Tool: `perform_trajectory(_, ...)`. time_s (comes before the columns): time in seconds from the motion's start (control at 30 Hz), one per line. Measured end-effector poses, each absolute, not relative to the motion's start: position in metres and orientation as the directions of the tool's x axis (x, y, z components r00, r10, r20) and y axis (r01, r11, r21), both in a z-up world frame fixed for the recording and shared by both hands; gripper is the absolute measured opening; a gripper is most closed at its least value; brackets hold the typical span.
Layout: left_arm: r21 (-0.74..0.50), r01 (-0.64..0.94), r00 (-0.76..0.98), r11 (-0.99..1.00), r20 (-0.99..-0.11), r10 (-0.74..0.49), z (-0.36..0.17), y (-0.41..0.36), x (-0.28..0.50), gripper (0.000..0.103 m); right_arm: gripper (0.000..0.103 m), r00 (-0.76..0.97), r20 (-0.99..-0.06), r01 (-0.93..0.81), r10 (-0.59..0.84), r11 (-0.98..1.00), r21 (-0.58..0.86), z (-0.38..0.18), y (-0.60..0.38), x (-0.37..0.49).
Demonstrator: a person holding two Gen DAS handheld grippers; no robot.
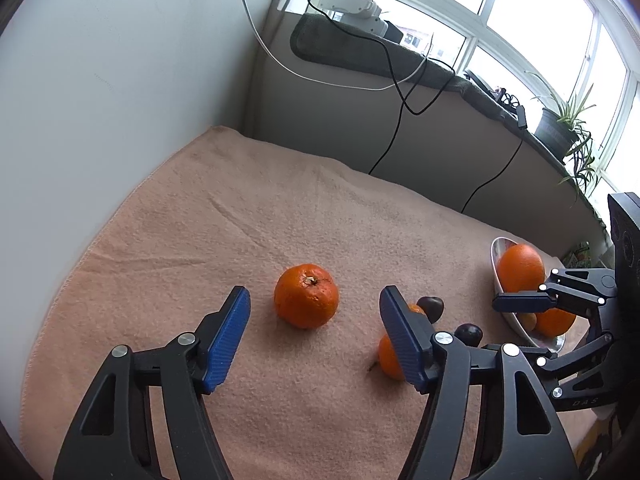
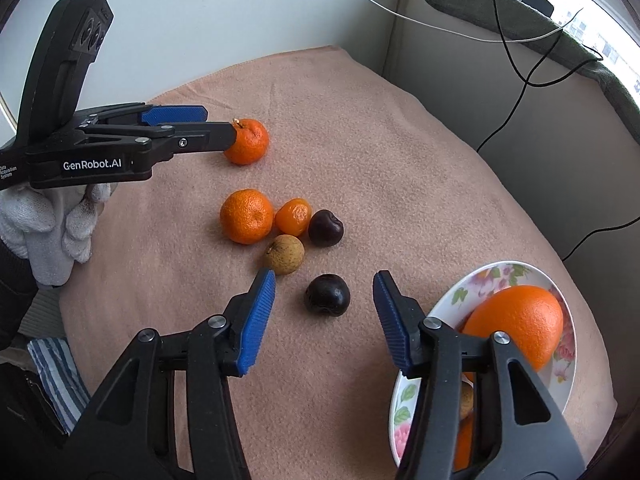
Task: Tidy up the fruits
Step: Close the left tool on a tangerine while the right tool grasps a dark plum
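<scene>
On a peach towel (image 2: 400,160) my left gripper (image 1: 315,294) is open around a tangerine (image 1: 306,296), which lies between its blue pads with a gap on each side. The right wrist view shows that gripper (image 2: 220,128) from the side, tips at the same tangerine (image 2: 246,142). My right gripper (image 2: 324,280) is open too. A dark cherry (image 2: 327,295) lies between its fingertips, untouched. Beyond it sit a second tangerine (image 2: 246,216), a small orange fruit (image 2: 293,216), another dark cherry (image 2: 325,227) and a brown longan (image 2: 284,254). A floral plate (image 2: 516,268) at the right holds a large orange (image 2: 516,324).
A white-gloved hand (image 2: 48,232) holds the left gripper. A grey wall (image 1: 100,80) borders the towel on the left, and a low ledge (image 1: 360,140) with hanging cables (image 1: 396,92) runs behind it. A potted plant (image 1: 560,128) stands by the window. Striped cloth (image 2: 56,376) lies at lower left.
</scene>
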State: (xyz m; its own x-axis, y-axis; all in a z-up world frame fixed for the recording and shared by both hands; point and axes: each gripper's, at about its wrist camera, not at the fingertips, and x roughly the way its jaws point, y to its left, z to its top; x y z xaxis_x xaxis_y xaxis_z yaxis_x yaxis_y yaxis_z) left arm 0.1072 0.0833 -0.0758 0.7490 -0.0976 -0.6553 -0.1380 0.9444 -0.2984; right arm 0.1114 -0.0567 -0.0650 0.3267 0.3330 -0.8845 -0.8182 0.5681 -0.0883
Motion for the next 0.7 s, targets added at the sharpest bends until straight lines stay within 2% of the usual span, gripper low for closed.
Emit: perform_trajectory(0.7,-0.28,-0.142,0.709,0.949,-0.698,-0.1,-0.09,0.083,0.129,0.052,0.043,0.329,-0.915,-0.844,0.234,0.509,-0.173,-0.094,-0.042,0.112)
